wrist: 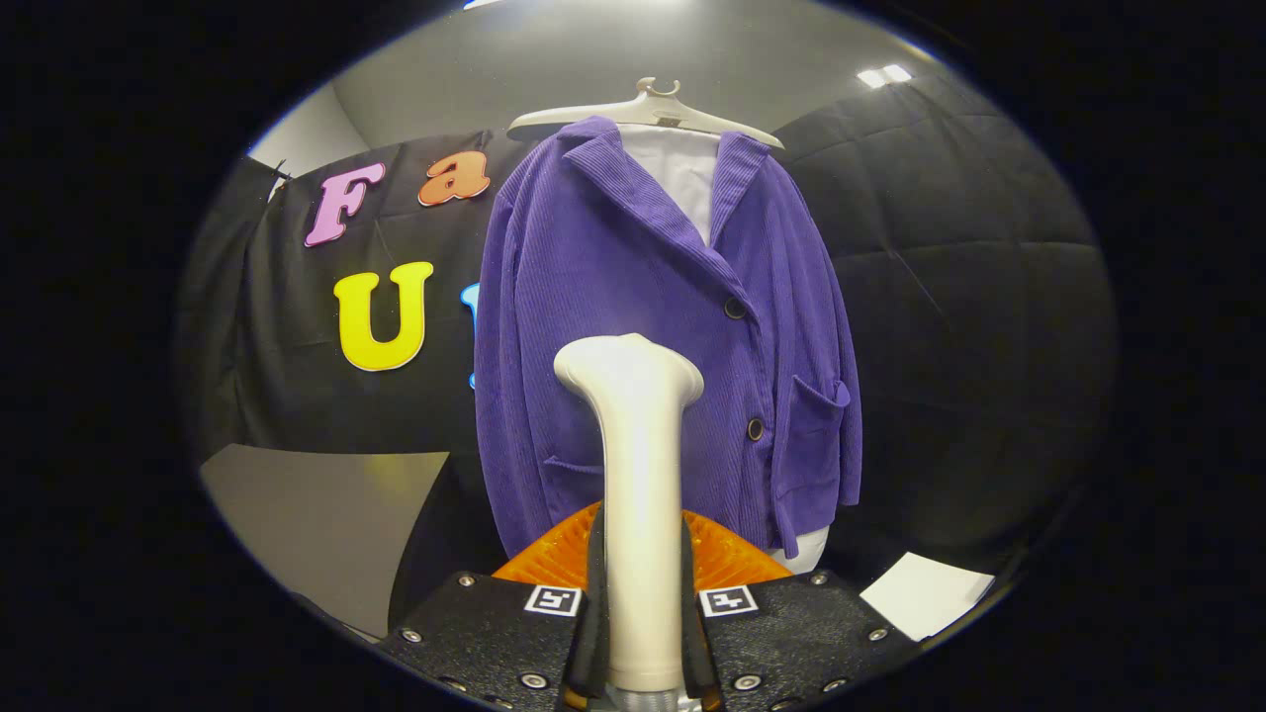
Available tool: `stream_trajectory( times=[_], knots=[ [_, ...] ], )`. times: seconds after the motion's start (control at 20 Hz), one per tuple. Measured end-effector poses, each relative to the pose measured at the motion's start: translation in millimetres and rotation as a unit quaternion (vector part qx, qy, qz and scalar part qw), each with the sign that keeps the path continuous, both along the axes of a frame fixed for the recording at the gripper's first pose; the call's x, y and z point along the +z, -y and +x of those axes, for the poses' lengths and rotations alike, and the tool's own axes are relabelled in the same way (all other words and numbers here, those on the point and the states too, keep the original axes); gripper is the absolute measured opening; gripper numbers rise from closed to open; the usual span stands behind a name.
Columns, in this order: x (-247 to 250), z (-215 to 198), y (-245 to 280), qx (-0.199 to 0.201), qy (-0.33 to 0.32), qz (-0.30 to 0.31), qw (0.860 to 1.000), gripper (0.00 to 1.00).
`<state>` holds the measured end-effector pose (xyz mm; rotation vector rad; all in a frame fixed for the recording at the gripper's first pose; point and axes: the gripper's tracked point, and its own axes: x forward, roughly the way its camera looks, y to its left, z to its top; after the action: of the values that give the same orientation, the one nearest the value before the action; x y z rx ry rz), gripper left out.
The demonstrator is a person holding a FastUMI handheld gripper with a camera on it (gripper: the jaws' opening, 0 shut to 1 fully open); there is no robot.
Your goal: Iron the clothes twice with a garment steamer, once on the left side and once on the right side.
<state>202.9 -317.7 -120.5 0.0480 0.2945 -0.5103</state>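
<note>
Steamer (638,465), cream-white, stands upright between the gripper (641,633) jaws, which pinch its handle from both sides; its flared head rises in front of the lower left panel of a purple corduroy jacket (633,297). Jacket hangs on a pale hanger (643,111) over a white inner garment (682,173), just beyond the steamer.

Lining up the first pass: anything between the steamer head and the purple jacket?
Gripper view: no object shows between them. The steamer, clamped by the gripper, overlaps the purple jacket in the image; whether it touches can't be told.
</note>
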Motion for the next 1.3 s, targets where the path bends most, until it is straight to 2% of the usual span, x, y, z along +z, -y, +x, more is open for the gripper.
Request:
stream_trajectory(
  times=[0.5, 1.3],
  knots=[
    [-52.1, -6.4, -1.9, -0.003, -0.022, 0.02, 1.0, 0.29],
    [-160.4, -64.6, -15.9, -0.001, -0.112, 0.065, 0.992, 0.29]
  ],
)
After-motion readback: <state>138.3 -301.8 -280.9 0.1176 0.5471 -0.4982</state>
